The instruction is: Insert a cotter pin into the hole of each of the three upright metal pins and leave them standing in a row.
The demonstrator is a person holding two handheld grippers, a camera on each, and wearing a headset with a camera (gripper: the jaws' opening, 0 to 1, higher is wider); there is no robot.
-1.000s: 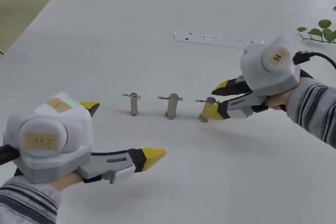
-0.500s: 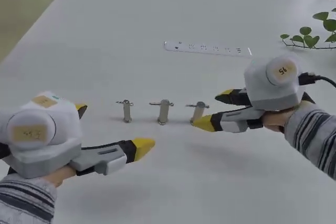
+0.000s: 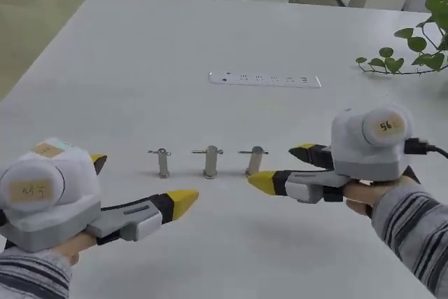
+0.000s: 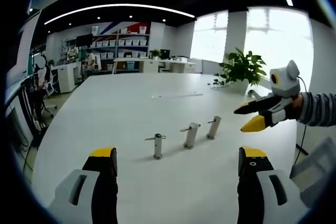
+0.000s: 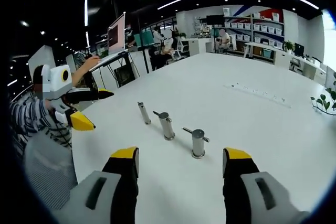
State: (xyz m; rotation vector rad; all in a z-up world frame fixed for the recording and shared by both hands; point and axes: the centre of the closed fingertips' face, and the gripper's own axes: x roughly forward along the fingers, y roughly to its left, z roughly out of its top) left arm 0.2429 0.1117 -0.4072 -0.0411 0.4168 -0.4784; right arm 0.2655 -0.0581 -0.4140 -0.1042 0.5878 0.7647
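Metal pins (image 3: 211, 164) upright, cotter pin (image 3: 207, 150) through each.

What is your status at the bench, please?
Left gripper, right gripper open, empty. Three metal pins upright in a row, cotter pin through each. Power strip beyond, no obstruction.

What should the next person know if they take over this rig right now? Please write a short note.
Left claw: open, empty, on the near side of the row, by the left metal pin.
Right claw: open, empty, close beside the right metal pin, not gripping it.
These two and the middle metal pin stand upright in a row on the table.
Done: each appears to carry a cotter pin through its top.
Left: probably nothing; just check that they are seated.
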